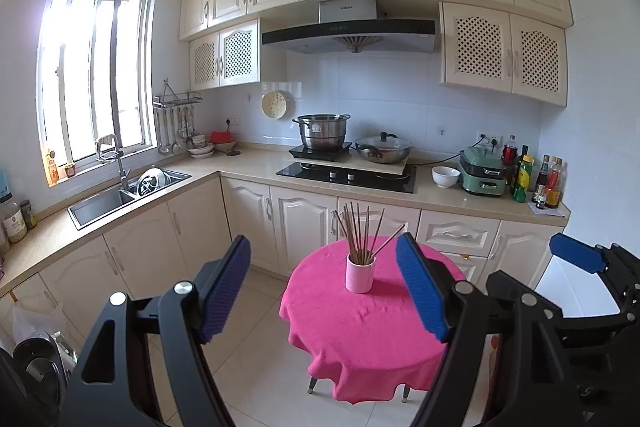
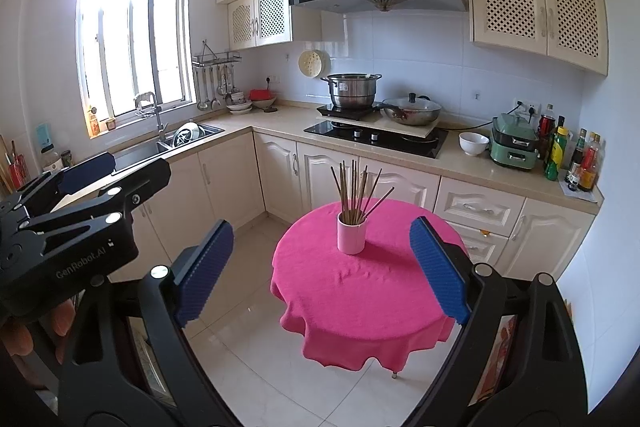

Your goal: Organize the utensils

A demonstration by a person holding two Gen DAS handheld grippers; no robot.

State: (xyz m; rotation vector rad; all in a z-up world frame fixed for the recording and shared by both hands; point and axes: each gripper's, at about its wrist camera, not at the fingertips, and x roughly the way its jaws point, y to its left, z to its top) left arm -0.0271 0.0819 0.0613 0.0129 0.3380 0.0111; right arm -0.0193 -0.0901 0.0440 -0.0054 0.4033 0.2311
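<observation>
- I hold my left gripper [image 1: 324, 283] and right gripper [image 2: 322, 273] spread wide and empty, well back from the table [image 2: 360, 307].
- The chopsticks [image 2: 356, 193] all stand in the pink cup [image 2: 351, 238] mid-table; sorting looks finished to me.
- I can't count the chopsticks, and I can't see into the cup.

chopsticks [image 1: 357, 231] stand in a cup [image 1: 359, 274] on the table [image 1: 360, 339], before the counter [image 1: 256, 163] with the stove [image 1: 346, 177].
</observation>
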